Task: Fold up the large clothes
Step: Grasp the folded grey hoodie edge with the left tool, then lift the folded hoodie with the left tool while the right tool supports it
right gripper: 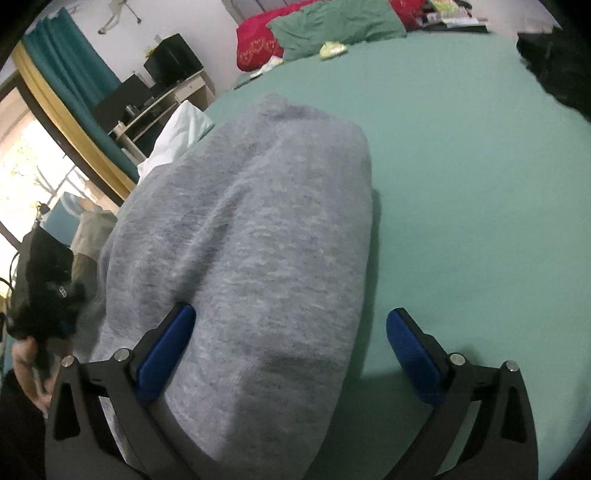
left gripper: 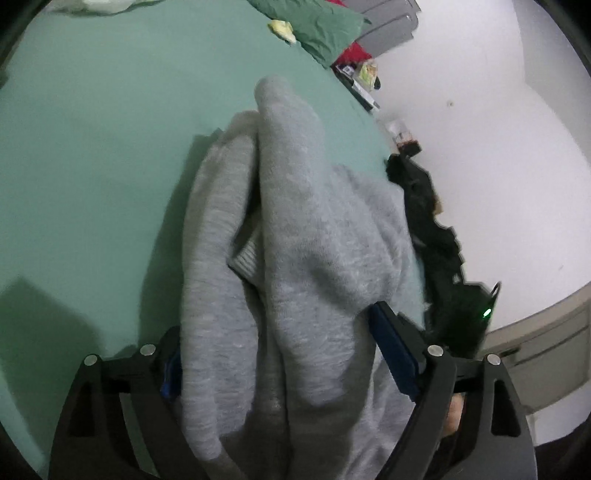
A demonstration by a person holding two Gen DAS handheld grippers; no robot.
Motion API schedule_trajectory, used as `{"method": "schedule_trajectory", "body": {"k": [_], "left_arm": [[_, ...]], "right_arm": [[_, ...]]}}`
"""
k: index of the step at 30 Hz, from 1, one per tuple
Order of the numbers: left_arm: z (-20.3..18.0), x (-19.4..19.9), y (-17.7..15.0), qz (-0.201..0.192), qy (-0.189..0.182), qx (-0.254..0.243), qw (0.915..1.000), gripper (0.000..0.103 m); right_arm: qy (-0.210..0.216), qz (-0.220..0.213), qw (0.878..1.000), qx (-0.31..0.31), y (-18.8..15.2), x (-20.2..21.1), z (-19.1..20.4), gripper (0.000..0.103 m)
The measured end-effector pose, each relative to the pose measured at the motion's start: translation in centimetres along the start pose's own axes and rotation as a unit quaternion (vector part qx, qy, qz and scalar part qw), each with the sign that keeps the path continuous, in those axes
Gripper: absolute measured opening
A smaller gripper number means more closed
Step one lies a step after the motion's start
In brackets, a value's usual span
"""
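From where I was driving, the green bedsheet (right gripper: 480, 184) had loads of bare room: a wide stretch to the right of the garment in the right wrist view, and another big patch to its left in the left wrist view. The far end was busier, with a green pillow (right gripper: 332, 26) and a red pillow (right gripper: 258, 44) stacked against the wall and a small yellowish thing (right gripper: 332, 48) lying just in front of them. In the left wrist view the mattress edge ran close along the right side of the garment, with white wall beyond it. The grey sweatshirt (left gripper: 295, 240) sat bunched on the sheet near the bed's near end, fuzzy knit, gathered into thick rolls, with a bit of ribbed cuff (left gripper: 247, 258) peeking out of the crease between two folds. The left gripper (left gripper: 273, 343) had its jaws spread wide with the bundle filling the gap between them; its left pad was mostly buried in cloth. The right gripper (right gripper: 291, 347) was also spread apart, its left pad (right gripper: 166, 350) pressed against the sweatshirt's side and the other one over bare sheet.
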State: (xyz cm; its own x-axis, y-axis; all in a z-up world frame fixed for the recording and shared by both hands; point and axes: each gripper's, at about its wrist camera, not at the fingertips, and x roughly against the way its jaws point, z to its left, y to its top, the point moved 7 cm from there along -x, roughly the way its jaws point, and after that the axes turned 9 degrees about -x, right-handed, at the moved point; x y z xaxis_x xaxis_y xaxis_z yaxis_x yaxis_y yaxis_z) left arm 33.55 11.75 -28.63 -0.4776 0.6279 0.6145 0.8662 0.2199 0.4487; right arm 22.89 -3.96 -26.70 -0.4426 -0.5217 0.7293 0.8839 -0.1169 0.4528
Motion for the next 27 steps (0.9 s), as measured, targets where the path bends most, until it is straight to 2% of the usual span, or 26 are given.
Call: {"method": "schedule_trajectory", "body": {"k": [4, 9, 10, 11, 12, 14, 17, 20, 23, 27], "left_arm": [[-0.6, -1.6, -1.1, 0.035, 0.044, -0.059, 0.9967, 0.09], [-1.6, -2.6, -1.4, 0.039, 0.079, -0.107, 0.9903, 0.09], [-2.2, -3.2, -1.1, 0.039, 0.086, -0.108, 0.9896, 0.089], [-2.5, -3.4, -1.0, 0.04, 0.095, -0.112, 0.9883, 0.085], [-2.8, -3.5, -1.0, 0.04, 0.103, -0.117, 0.987, 0.081], [-3.5, -3.4, -0.8, 0.038, 0.108, -0.125, 0.9856, 0.064], [-4.5, -3.1, -0.4, 0.025, 0.116, -0.133, 0.9839, 0.048], [-5.4, -2.4, -0.4, 0.011, 0.121, -0.133, 0.9837, 0.043], [-6.4, -1.4, -0.6, 0.001, 0.109, -0.124, 0.9863, 0.042], [-8.3, 0.6, -0.7, -0.019, 0.115, -0.135, 0.9839, 0.042]], "right_arm": [[0.018, 0.006, 1.0, -0.021, -0.6, 0.0, 0.3, 0.101], [0.037, 0.013, 0.999, -0.033, -1.5, -0.3, 1.1, 0.1], [0.039, 0.012, 0.999, -0.036, -1.6, -0.3, 1.2, 0.096], [0.052, 0.011, 0.998, -0.038, -1.8, -0.3, 1.7, 0.078], [0.072, 0.011, 0.996, -0.043, -1.9, -0.2, 1.9, 0.072], [0.059, -0.003, 0.998, -0.038, -2.0, 0.1, 2.3, 0.065], [0.049, -0.015, 0.998, -0.032, -2.1, 0.6, 3.1, 0.058], [0.036, -0.028, 0.999, -0.027, -2.0, 1.5, 3.8, 0.055], [0.03, -0.047, 0.998, -0.014, -2.2, 3.1, 5.3, 0.054], [0.029, -0.068, 0.997, 0.004, -2.5, 5.7, 6.0, 0.054]]}}
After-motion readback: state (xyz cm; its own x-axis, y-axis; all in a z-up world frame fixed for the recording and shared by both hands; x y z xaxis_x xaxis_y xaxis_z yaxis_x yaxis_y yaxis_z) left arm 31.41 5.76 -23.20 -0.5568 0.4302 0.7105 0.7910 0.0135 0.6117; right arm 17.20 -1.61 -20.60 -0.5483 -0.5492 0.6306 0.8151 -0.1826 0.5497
